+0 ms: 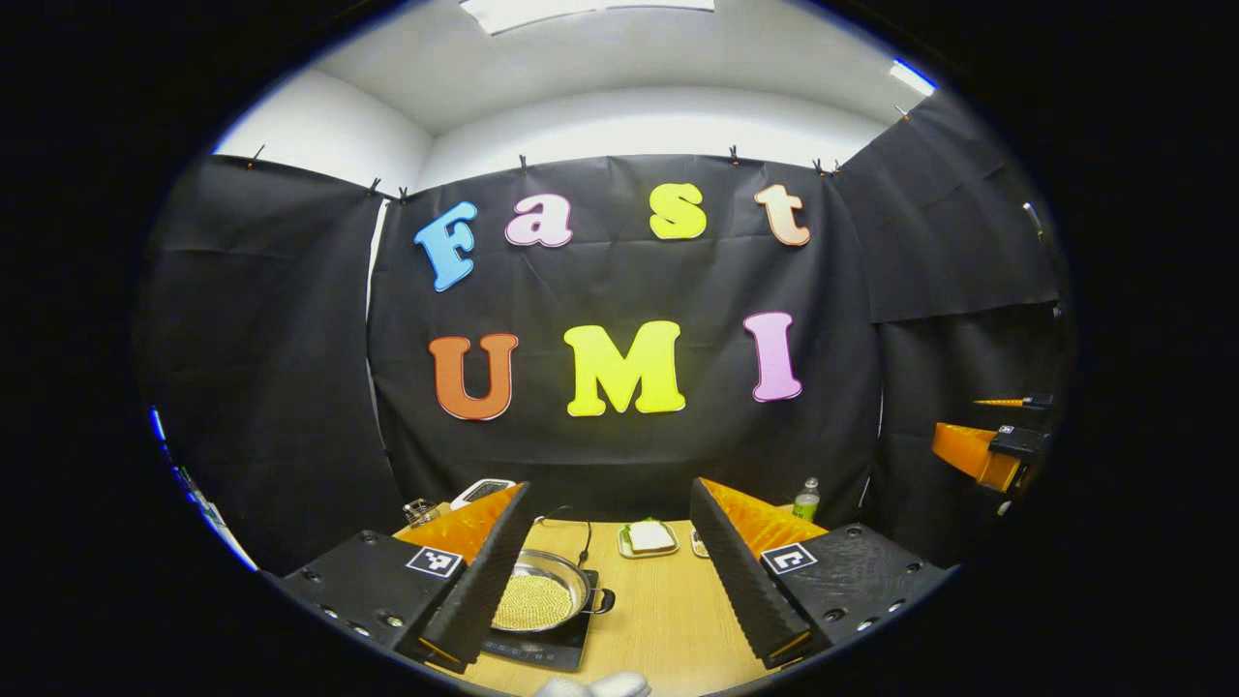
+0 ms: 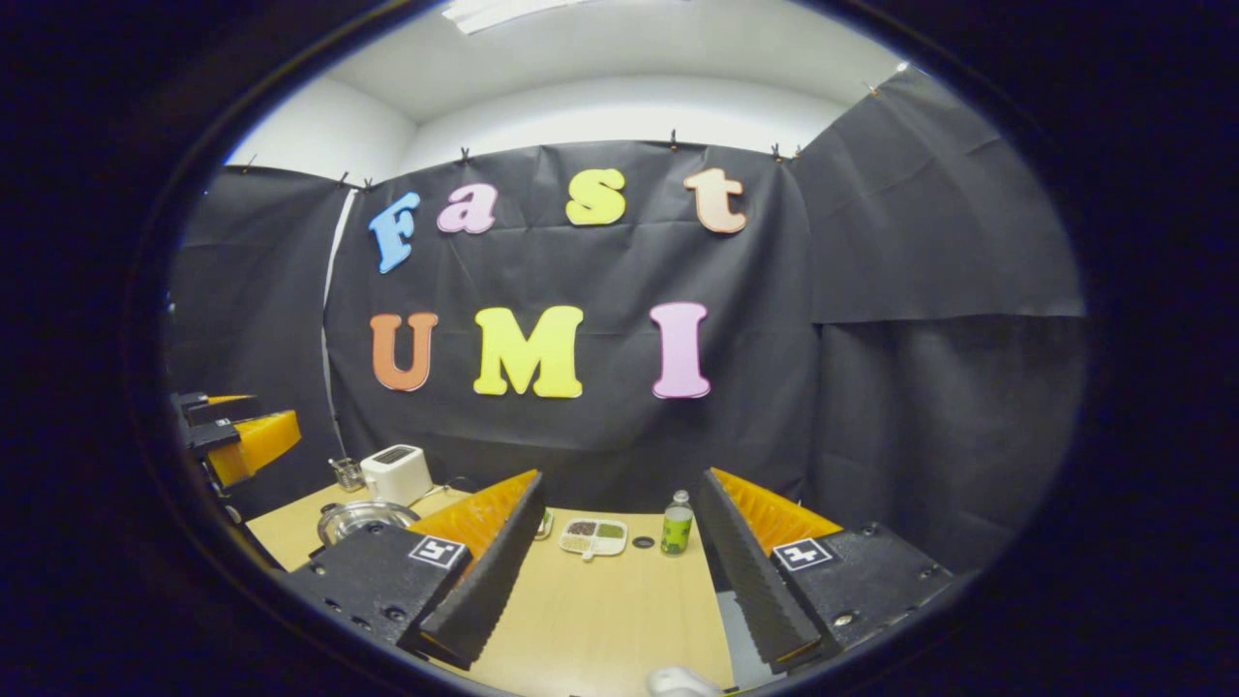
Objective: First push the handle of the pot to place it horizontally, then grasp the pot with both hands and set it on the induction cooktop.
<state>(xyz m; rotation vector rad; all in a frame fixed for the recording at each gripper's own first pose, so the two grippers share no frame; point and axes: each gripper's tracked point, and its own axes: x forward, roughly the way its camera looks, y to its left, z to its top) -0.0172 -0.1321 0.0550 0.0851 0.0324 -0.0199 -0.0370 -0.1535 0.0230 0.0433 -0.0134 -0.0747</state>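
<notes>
A steel pot (image 1: 542,592) filled with small yellow grains sits on the black induction cooktop (image 1: 547,647) on the wooden table. A short dark handle (image 1: 602,600) sticks out from the pot's right side. My left gripper (image 1: 610,496) hovers above and in front of the pot, open and holding nothing; its left finger hides part of the rim. In the right gripper view the pot (image 2: 360,519) lies far to the left, and my right gripper (image 2: 621,484) is open and holds nothing over the table.
A white toaster (image 2: 397,472) and a glass (image 2: 347,472) stand behind the pot. A divided dish (image 2: 593,535) and a green bottle (image 2: 677,523) sit mid-table. A small tray (image 1: 649,538) lies behind the cooktop, and a black cable (image 1: 584,528) loops there.
</notes>
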